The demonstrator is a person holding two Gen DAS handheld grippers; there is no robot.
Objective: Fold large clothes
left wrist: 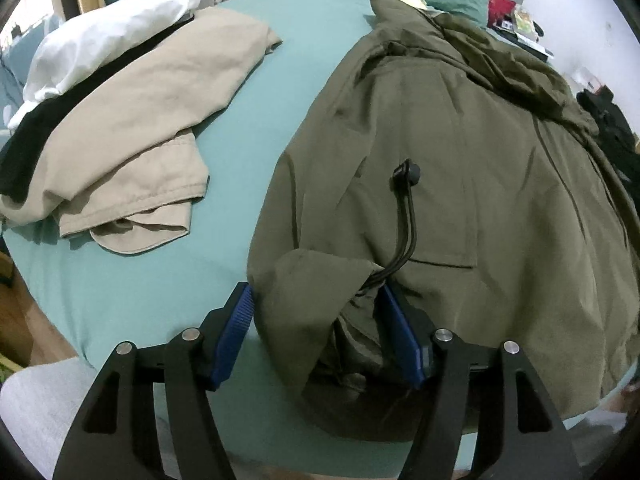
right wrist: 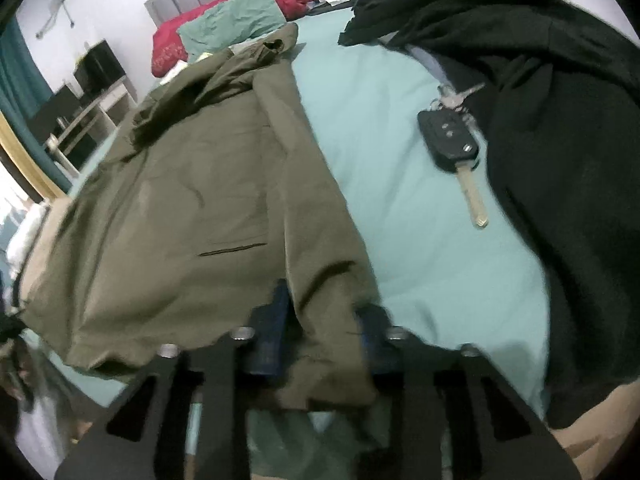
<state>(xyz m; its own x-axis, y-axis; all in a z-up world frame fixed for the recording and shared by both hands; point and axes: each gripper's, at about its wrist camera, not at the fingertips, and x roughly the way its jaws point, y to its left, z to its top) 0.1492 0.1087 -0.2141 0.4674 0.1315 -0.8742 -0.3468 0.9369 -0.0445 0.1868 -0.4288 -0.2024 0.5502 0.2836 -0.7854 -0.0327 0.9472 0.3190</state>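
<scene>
An olive green jacket (left wrist: 440, 160) lies spread on the teal bed sheet (left wrist: 160, 280). A black drawcord with a toggle (left wrist: 406, 208) rests on it. My left gripper (left wrist: 316, 296) is open at the jacket's near corner. The hem bunches between its blue pads (left wrist: 236, 328), and the left pad stands just clear of the cloth. In the right wrist view the jacket (right wrist: 200, 200) fills the left half. My right gripper (right wrist: 324, 312) is shut on the near hem corner there. The picture is blurred and the cloth covers most of its pads.
A beige garment (left wrist: 140, 120) lies left of the jacket, over black cloth and a white pillow (left wrist: 108, 36). A car key (right wrist: 452, 140) sits on the sheet (right wrist: 400, 160) beside a black garment (right wrist: 560, 160). Green and red pillows (right wrist: 232, 20) lie by the headboard.
</scene>
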